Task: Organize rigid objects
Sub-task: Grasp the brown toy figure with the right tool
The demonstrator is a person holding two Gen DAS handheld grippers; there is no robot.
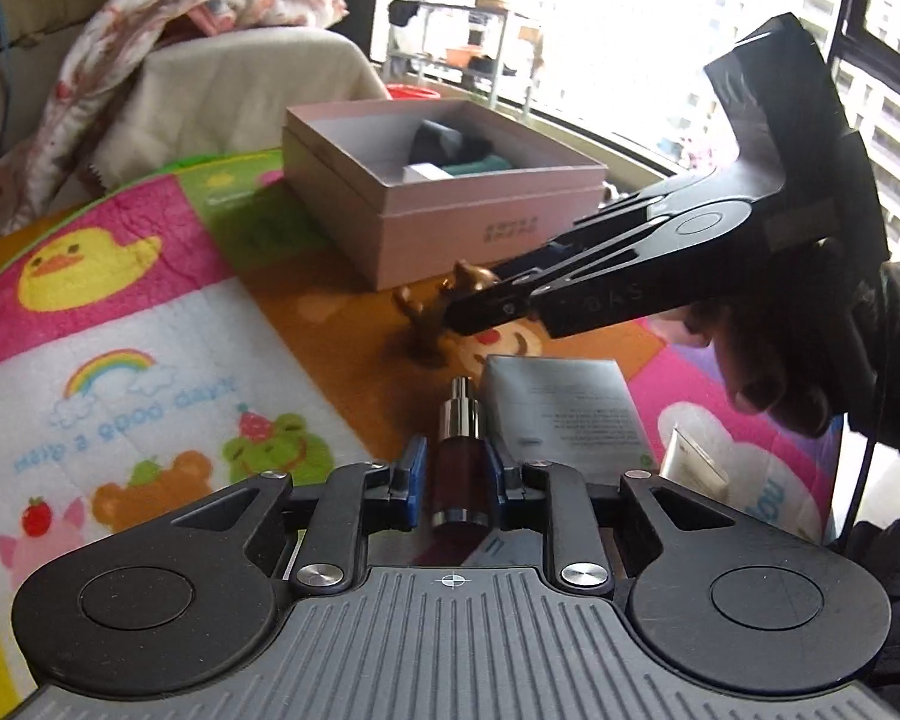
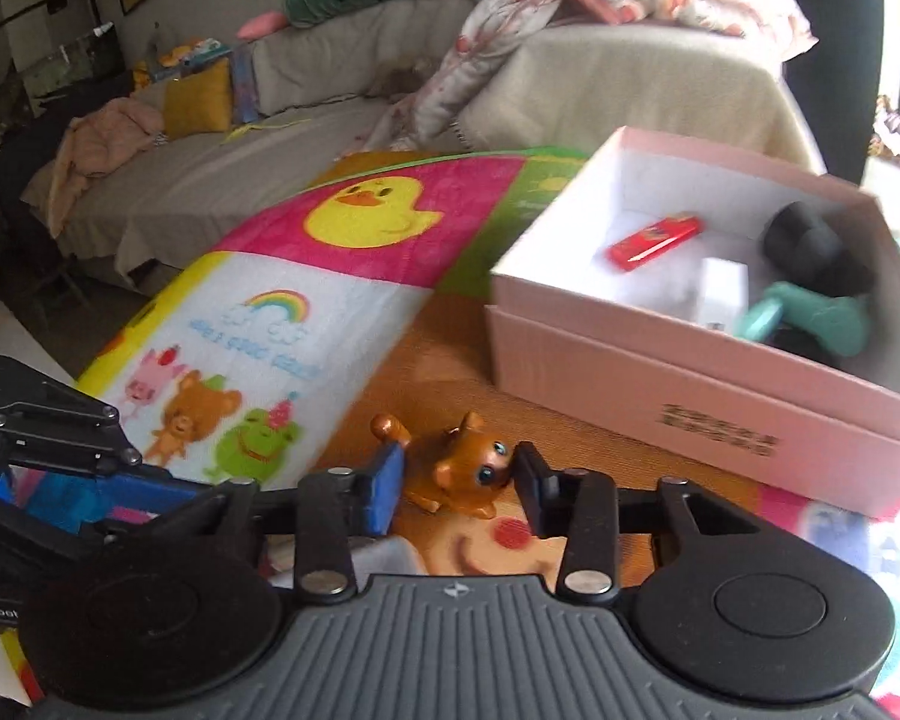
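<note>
My left claw (image 1: 453, 474): it squeezes a little dark red spray bottle (image 1: 459, 468) between its blue pads, silver top pointing away from me.
My right claw (image 2: 459, 480): it sits around a small brown toy bear (image 2: 459, 468); the pads look like they touch its head, but I can't be sure.
Toy bear: it lies on the bright animal mat (image 2: 258, 324), just in front of the pink box.
Pink box (image 2: 660, 384): open, with a red lighter (image 2: 654, 240), a teal thing and a black thing inside.
Grey carton (image 1: 564, 408): flat on the mat beside my bottle.
</note>
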